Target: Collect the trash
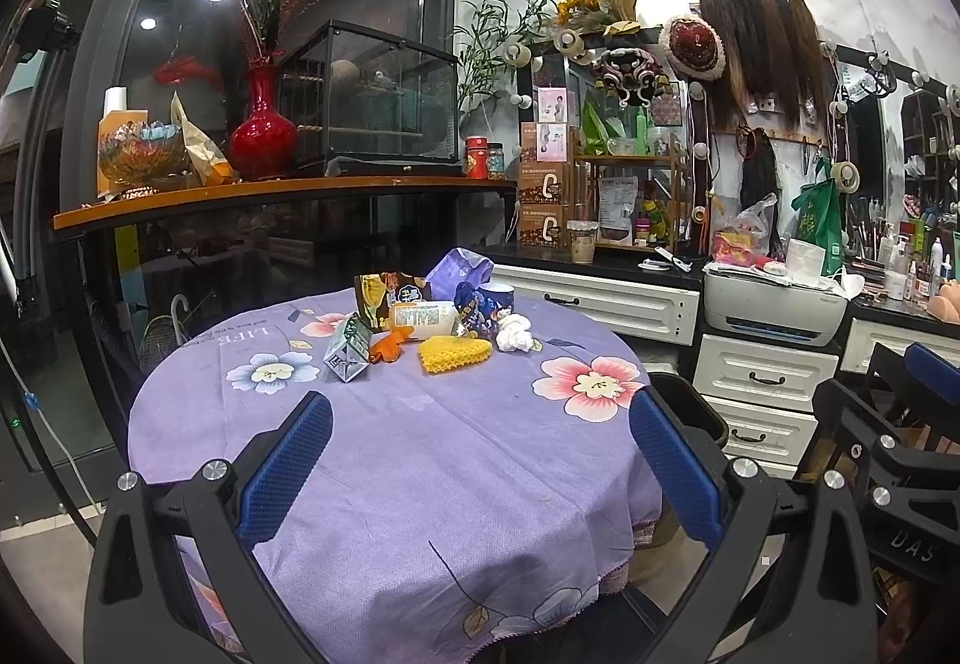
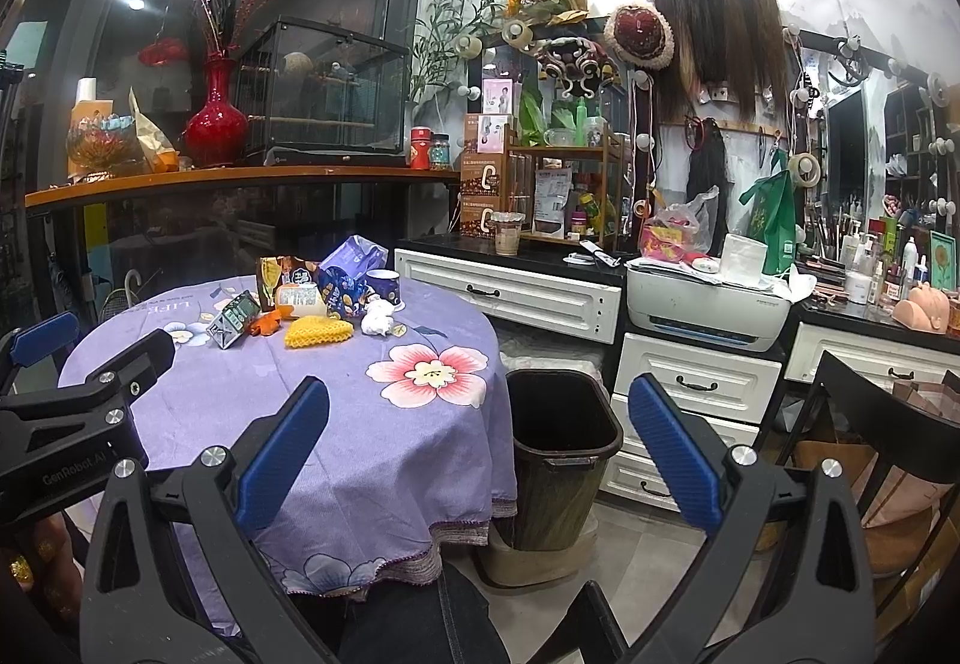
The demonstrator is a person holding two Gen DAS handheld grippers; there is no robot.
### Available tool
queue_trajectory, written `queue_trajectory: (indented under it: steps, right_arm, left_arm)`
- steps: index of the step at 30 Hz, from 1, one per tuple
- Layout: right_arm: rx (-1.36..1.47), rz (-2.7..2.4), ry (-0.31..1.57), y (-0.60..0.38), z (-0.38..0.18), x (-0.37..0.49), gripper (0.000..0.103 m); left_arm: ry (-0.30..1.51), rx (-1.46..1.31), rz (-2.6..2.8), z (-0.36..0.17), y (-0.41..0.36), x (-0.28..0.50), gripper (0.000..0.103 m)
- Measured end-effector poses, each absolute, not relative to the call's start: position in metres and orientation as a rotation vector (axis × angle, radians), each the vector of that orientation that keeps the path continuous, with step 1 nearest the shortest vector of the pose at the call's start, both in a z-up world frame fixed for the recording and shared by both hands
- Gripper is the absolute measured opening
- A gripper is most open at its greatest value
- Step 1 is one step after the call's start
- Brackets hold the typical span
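While both tools hang wide open with nothing in them, left tool (image 1: 480, 460) over the purple desk (image 1: 420, 484), the trash sits at the far side: green carton (image 1: 348, 352), yellow foam net (image 1: 453, 355), white tissue wad (image 1: 515, 334). Right tool (image 2: 480, 454) faces the dark bin (image 2: 561, 460) beside the desk.

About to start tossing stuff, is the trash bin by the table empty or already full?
Looks empty: the right wrist view shows the dark bin open-topped with bare inner walls and no trash visible. Its very bottom is hidden, so cannot tell there.
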State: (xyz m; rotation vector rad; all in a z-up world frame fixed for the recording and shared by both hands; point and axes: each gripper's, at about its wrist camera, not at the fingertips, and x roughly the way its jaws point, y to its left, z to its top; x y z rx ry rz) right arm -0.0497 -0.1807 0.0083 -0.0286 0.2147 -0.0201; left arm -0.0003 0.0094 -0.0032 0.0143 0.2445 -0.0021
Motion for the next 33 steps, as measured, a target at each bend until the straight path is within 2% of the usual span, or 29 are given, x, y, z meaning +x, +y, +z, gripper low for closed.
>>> queue_trajectory:
  steps: [33]
  right_arm:
    - [-0.028,-0.02,0.216,-0.1814,0.007,-0.0483,0.098]
  left_arm:
    - [0.249,0.014,-0.004,-0.005,0.013,0.0007,0.098]
